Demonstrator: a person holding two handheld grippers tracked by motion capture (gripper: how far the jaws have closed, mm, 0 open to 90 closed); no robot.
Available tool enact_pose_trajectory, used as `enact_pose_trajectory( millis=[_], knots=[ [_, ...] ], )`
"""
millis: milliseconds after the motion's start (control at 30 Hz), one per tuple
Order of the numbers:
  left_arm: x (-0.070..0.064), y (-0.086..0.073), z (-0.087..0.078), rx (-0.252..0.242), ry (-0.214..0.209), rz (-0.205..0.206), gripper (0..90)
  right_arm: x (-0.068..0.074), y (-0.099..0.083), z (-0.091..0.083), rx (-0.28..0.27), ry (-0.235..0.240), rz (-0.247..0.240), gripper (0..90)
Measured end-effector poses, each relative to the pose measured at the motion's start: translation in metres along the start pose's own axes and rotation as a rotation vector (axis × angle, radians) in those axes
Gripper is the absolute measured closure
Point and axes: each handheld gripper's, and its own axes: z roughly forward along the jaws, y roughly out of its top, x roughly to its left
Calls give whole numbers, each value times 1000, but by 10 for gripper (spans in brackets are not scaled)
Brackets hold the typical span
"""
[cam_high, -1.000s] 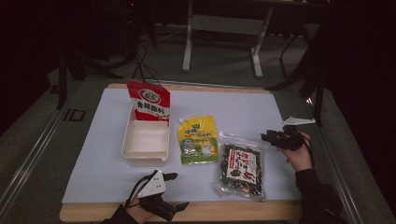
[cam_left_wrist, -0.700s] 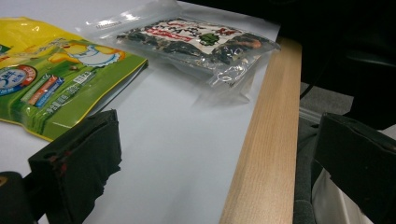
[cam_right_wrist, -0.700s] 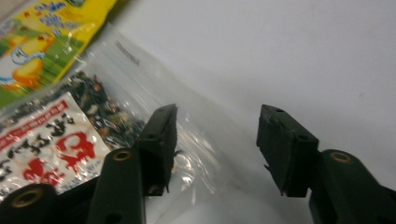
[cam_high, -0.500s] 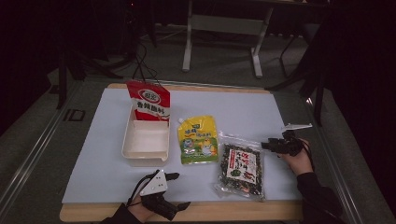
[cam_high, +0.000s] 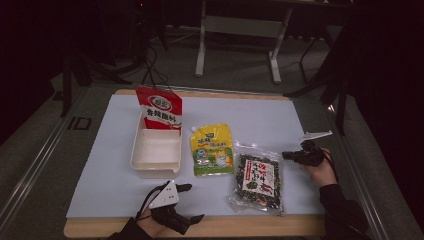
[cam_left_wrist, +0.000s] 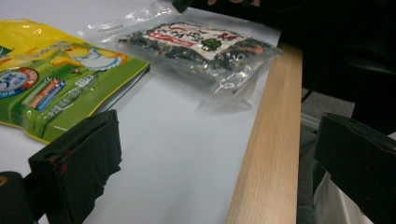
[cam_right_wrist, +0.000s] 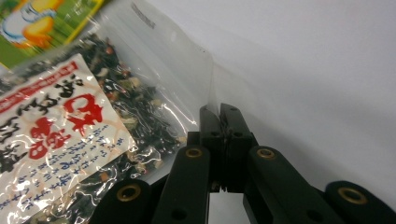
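Observation:
A clear bag of dark dried seaweed with a red-and-white label (cam_high: 257, 180) (cam_left_wrist: 201, 46) (cam_right_wrist: 70, 140) lies flat on the white mat at the front right. My right gripper (cam_high: 289, 156) (cam_right_wrist: 219, 116) is at the bag's right upper edge, shut on its clear plastic rim, which stands up between the jaws. My left gripper (cam_high: 195, 202) (cam_left_wrist: 219, 168) rests near the table's front edge, left of the bag, open wide and holding nothing. A yellow-green pouch (cam_high: 211, 150) (cam_left_wrist: 51, 79) (cam_right_wrist: 42, 23) lies just left of the seaweed bag.
A white tray (cam_high: 137, 150) sits left of the pouch, with a red snack bag (cam_high: 160, 110) standing against its far end. The wooden table edge (cam_left_wrist: 266, 154) runs close by the left gripper. Chair and desk legs stand beyond the table.
My right gripper has sunk a little and settled at the seaweed bag's right edge. The left gripper and the other packs have stayed put.

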Motion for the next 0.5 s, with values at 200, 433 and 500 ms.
enact_pose_trajectory(
  millis=[200,433,500],
  knots=[
    [-1,7,-5,-35,13,4,51,10,11,-27,-85,-15,-28,897],
    [-5,21,-9,19,34,-24,24,30,30,-52,-152,-17,-101,897],
    [-4,23,-10,20,40,-32,22,37,35,-57,-166,-16,-122,896]
  ],
)
